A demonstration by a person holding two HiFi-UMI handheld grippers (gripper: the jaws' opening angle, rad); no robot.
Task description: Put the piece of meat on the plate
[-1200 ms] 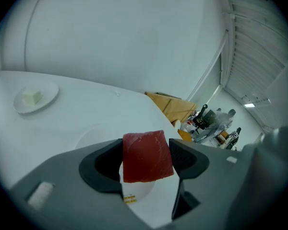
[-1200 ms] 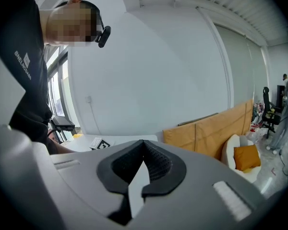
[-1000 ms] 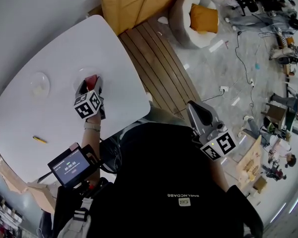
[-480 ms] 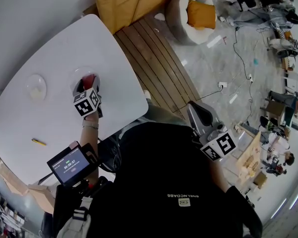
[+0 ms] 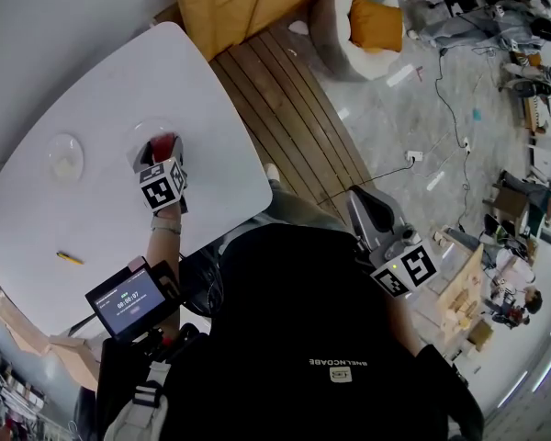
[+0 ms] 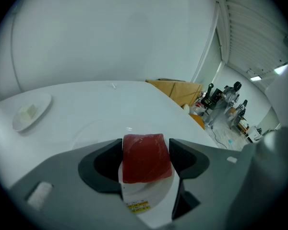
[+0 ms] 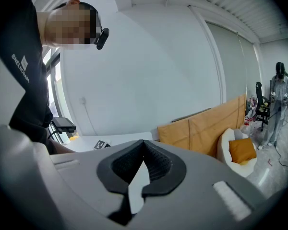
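The left gripper point(image 5: 163, 154) pinches the red piece of meat point(image 6: 145, 157) low over the clear plate point(image 5: 136, 141) on the white table point(image 5: 92, 90), seemingly ready to set it down. The idle right gripper point(image 7: 143, 163), jaws pressed together, hangs well away from the table.

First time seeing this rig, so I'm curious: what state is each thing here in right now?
left gripper: shut on the piece of meat
piece of meat: held over the plate
plate: on the table, under the meat
right gripper: shut, empty
small dish: holds a pale morsel
pencil: lying on the table
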